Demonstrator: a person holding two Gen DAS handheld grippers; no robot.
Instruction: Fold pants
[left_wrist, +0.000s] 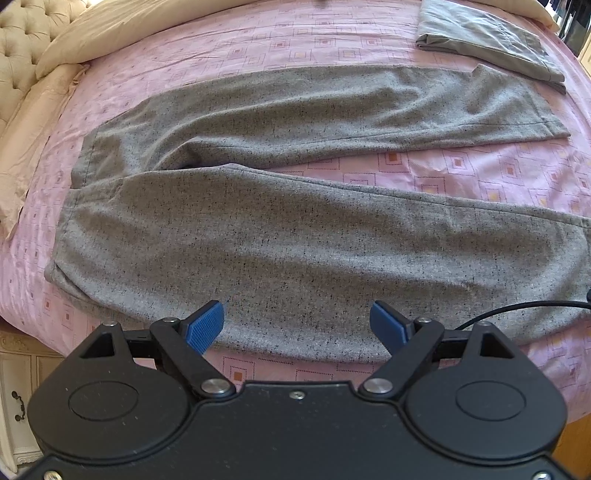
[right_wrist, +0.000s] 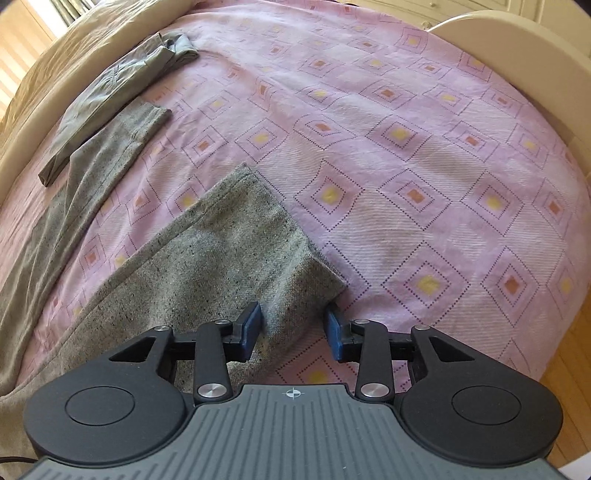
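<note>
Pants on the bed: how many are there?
2. The speckled pants lie spread out on the near side of the bed; the folded pants sit at the far side, by the upper leg's hem. None seem hidden.

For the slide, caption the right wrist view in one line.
Right tool open astride the near leg's hem corner of grey speckled pants spread on a pink patterned bedsheet.

On the pink-sheeted bed (left_wrist: 480, 173) lie grey speckled pants (left_wrist: 295, 236), folded trousers (left_wrist: 487, 37) and pillows (left_wrist: 122, 33).
</note>
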